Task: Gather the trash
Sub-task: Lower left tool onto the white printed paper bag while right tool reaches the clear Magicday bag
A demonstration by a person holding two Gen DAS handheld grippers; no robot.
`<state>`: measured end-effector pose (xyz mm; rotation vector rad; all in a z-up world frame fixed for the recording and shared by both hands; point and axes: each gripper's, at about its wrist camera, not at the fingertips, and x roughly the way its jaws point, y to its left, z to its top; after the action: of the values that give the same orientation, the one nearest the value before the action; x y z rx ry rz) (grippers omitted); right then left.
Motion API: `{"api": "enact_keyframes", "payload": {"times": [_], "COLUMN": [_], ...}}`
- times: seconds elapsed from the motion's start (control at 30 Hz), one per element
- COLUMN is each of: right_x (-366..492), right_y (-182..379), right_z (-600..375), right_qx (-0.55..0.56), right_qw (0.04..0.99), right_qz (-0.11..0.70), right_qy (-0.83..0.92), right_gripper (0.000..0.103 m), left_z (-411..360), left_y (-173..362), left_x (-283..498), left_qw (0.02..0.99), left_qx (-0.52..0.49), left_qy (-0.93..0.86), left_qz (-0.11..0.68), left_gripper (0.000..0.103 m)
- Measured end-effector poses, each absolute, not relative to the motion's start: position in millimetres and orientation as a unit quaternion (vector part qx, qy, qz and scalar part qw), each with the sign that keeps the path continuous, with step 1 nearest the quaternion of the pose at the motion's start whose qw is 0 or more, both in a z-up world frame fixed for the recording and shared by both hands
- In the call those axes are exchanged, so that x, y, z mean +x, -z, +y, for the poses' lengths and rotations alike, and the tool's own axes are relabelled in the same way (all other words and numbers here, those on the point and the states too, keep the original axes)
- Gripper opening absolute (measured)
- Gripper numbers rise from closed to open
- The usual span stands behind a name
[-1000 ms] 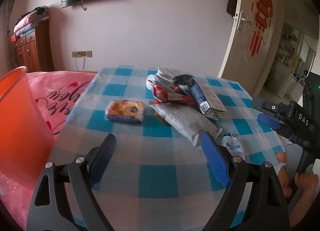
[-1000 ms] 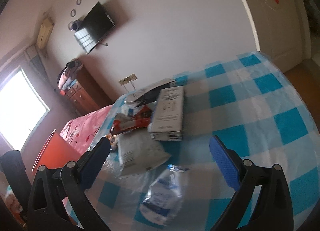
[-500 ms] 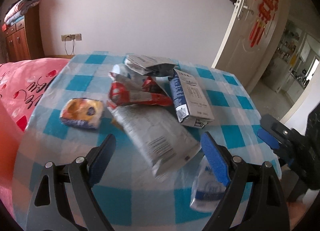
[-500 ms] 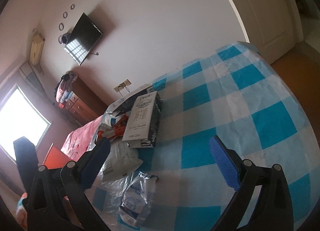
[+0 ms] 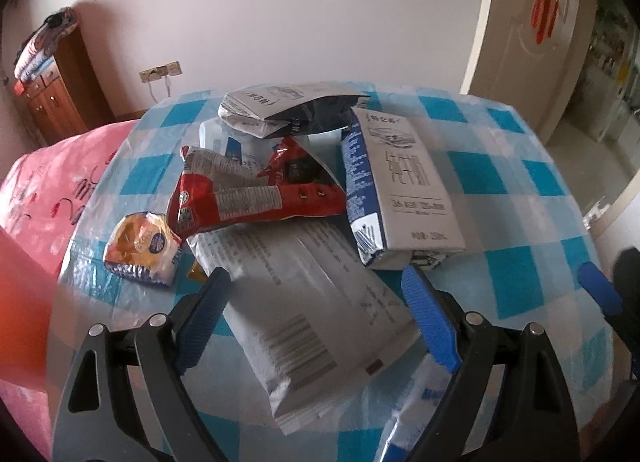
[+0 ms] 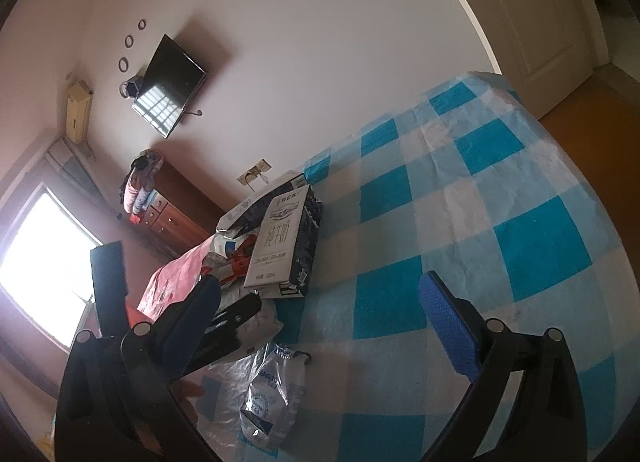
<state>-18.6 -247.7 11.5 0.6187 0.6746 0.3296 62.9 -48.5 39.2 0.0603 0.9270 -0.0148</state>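
The left gripper (image 5: 316, 322) is open, its fingers on both sides of the white wrapper (image 5: 304, 302), whose long axis runs toward the camera. The right gripper (image 6: 340, 326), also open, hangs farther away, beside the plastic bag (image 6: 268, 394) near the tabletop's (image 6: 500, 202) front edge.

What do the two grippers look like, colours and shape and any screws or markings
Both match. The left gripper has a black plastic frame with triangular cut-outs, silver round screw heads at the pivots, and two long fingers faced with blue textured pads. The right gripper is the same build: black frame, silver screws, blue pads. No cables or markings show on either here.
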Motion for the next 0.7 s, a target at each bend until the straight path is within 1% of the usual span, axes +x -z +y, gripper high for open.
{"api": "enact_keyframes", "payload": {"times": [0.17,0.4,0.57,0.7], "right_x": [-17.8,-17.5,-19.9,-20.5], "right_y": [-10.2,-7.2,-8.5,-8.4], "right_z": [-248.3,-241.2,-236.8,-236.5], "right_qx": [0.295,0.272,0.259,0.259], "right_qw": [0.88,0.877,0.879,0.878], "right_qz": [0.335,0.358,0.361,0.363], "right_qy": [-0.164,-0.168,-0.174,-0.177], "right_gripper": [0.098,0.098,0.098,0.098], "left_z": [-54.3,-55.4,-49.5,-37.1], "left_y": [-33.5,-30.6,-30.4,-26.5], "left_x": [68.2,73.1,72.7,71.5], "left_qw": [0.89,0.889,0.89,0.888], "left_qx": [0.062,0.075,0.061,0.03], "left_qy": [-0.025,-0.047,-0.057,-0.056], "left_qz": [0.451,0.449,0.448,0.456], "left_gripper": [0.088,0.09,0.089,0.087]}}
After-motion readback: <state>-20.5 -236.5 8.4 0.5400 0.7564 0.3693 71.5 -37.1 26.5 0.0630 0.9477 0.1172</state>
